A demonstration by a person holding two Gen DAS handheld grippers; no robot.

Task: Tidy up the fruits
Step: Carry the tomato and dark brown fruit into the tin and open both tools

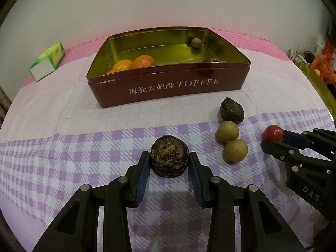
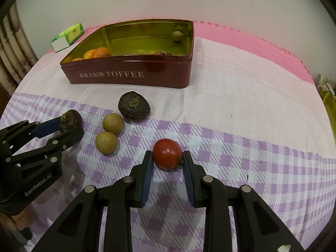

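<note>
Left wrist view shows the left gripper (image 1: 169, 161) with its fingers closed against a dark wrinkled fruit (image 1: 169, 157) on the checked cloth (image 1: 63, 157) near its front edge; the right gripper (image 2: 168, 159) pinches a red tomato (image 2: 167, 153) the same way. Between them lie two tan round fruits (image 1: 227, 133) (image 1: 235, 150) and another dark fruit (image 1: 232, 110), all just in front of the toffee tin (image 1: 168, 88). Its near wall cuts off the oranges (image 1: 145, 61) and most of a dark fruit (image 2: 162, 53) inside; a small tan fruit (image 1: 196, 42) sits at its far right corner, and a green carton (image 1: 47, 61) lies toward the cloth's far left corner.
</note>
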